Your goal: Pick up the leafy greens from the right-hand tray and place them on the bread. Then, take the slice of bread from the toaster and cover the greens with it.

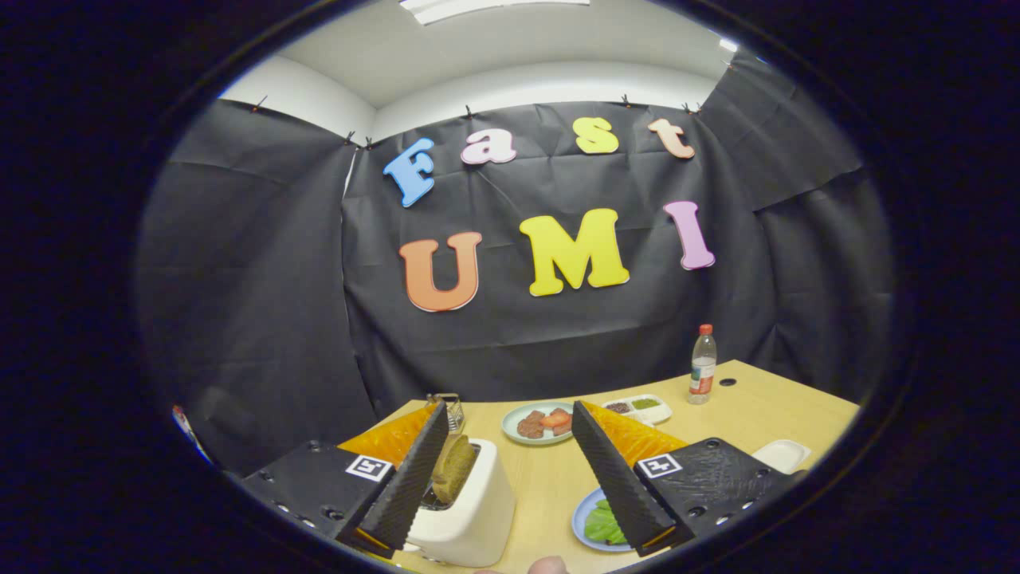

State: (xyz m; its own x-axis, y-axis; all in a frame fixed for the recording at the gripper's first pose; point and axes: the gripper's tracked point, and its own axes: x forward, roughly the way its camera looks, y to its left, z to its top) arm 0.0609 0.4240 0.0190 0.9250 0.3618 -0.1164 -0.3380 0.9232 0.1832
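- The gripper hangs above the table, fingers spread wide, holding nothing.
- The toaster stands between the fingers, beside the left one, a bread slice upright in its slot.
- The leafy greens lie on a blue plate beside the right finger.

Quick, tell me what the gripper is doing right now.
Gripper: open, fingers spread wide, holding nothing; the toaster with its bread slice sits between them, near the left finger.

Bread upright in toaster, greens plated
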